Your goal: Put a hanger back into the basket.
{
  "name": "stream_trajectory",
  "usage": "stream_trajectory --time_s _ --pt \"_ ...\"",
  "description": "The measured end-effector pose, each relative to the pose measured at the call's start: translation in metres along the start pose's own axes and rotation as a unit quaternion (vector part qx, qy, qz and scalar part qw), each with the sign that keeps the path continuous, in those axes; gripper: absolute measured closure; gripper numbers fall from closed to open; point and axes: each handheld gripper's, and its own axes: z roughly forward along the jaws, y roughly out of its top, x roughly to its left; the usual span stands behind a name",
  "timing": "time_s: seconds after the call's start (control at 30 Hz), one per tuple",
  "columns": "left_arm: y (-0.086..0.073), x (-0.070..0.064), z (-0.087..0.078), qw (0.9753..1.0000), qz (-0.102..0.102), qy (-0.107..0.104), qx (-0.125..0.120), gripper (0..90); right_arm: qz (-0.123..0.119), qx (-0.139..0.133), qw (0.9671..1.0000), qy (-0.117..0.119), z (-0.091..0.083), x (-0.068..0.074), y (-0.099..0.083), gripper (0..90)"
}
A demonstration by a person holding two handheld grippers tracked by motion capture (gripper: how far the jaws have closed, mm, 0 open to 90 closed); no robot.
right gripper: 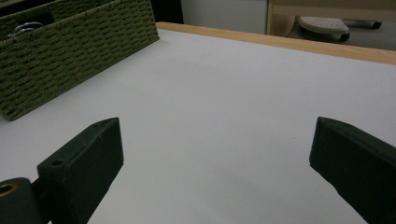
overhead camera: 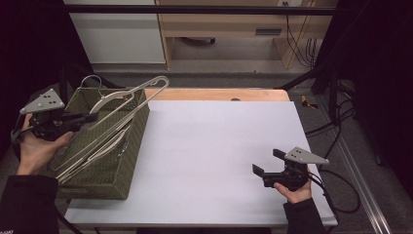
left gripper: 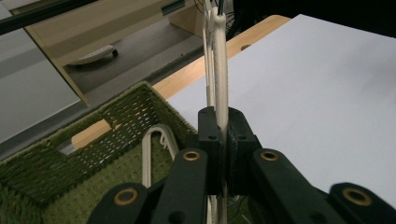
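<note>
Your left gripper (overhead camera: 90, 117) sits over the near-left part of the green woven basket (overhead camera: 131, 146), jaws clamped on a cream-coloured clothes hanger (overhead camera: 127, 97); in the left gripper view the hanger (left gripper: 220, 70) runs as a thin pale bar straight up out of the closed jaws, so the grip is on its flat edge. From the high view, the held hanger's long axis runs diagonally from the jaws up and to the right, its far end rising above the basket's far-right corner and just overhanging the white sheet (overhead camera: 214, 156) that covers the table. More hangers (overhead camera: 92, 153) lie in the basket below it, roughly parallel; whether the held one touches them at its low end can't be told. Your right gripper (overhead camera: 267, 162) rests low on the sheet near the table's right edge, jaws wide apart and holding nothing, pointed left toward the basket; the right gripper view shows bare sheet between its jaws and the basket wall (right gripper: 79, 51) well off to the left. Judgement: the lift-out is in hand and belongs to the left hand, which is far nearer. The sheet lies to the hanger's right, so travel should follow that long axis, up and rightward. Watch the wire hook (overhead camera: 91, 80) at the basket's far rim for snagging.
</note>
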Motion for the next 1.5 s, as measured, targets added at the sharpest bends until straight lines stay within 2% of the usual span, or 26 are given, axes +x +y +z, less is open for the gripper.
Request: stream_trajectory --time_s 0.17,0.2,0.3,0.33,0.37,0.57,0.8,0.93,1.2,1.27,1.33,1.4,1.47,1.5 --pt "-0.011 0.015 -0.003 0.9998 -0.014 0.014 0.003 86.8 0.001 -0.003 1.0 -0.001 -0.002 0.0 0.001 3.1" --pt "-0.012 0.018 -0.004 0.9997 -0.009 0.021 0.001 86.8 0.0 -0.003 1.0 -0.001 -0.002 0.0 0.001 3.0" --pt "-0.019 0.024 -0.005 0.9995 -0.016 0.026 0.008 86.7 0.0 -0.002 1.0 -0.001 -0.002 -0.001 0.001 3.0" --pt "-0.021 0.027 -0.005 0.9995 -0.01 0.03 0.005 86.8 -0.001 -0.002 1.0 -0.001 -0.002 -0.001 0.001 3.0" --pt "-0.024 0.028 -0.005 0.9993 -0.015 0.031 0.012 86.8 -0.002 -0.001 1.0 0.0 -0.002 -0.001 0.001 3.0" --pt "-0.037 0.04 -0.004 0.9985 -0.014 0.045 0.028 86.8 -0.003 0.002 1.0 -0.002 0.0 0.0 0.0 3.0" --pt "-0.053 0.048 0.0 0.9973 -0.016 0.057 0.044 86.8 -0.006 0.004 1.0 0.0 0.0 0.0 0.0 2.9" --pt "-0.062 0.049 0.003 0.9948 -0.008 0.072 0.071 86.7 -0.005 0.006 1.0 0.0 0.0 0.0 0.0 3.0" --pt "-0.087 0.045 0.018 0.9911 -0.004 0.079 0.107 86.7 -0.006 0.005 1.0 0.001 0.0 0.0 0.0 3.1" --pt "-0.093 0.042 0.022 0.9917 -0.007 0.077 0.102 86.7 -0.005 0.005 1.0 0.001 0.0 0.0 0.0 3.1" --pt "-0.097 0.039 0.027 0.9916 -0.008 0.072 0.107 86.7 -0.004 0.005 1.0 0.001 0.0 0.0 0.0 3.1" --pt "-0.101 0.036 0.032 0.9908 -0.006 0.077 0.111 86.7 -0.005 0.005 1.0 0.0 0.0 0.0 0.0 3.1" --pt "-0.107 0.035 0.036 0.9911 -0.011 0.076 0.109 86.6 -0.006 0.005 1.0 0.001 0.0 0.0 0.0 3.1" --pt "-0.108 0.035 0.036 0.9904 -0.01 0.075 0.116 86.4 -0.004 0.005 1.0 0.001 0.0 0.0 0.0 3.1"
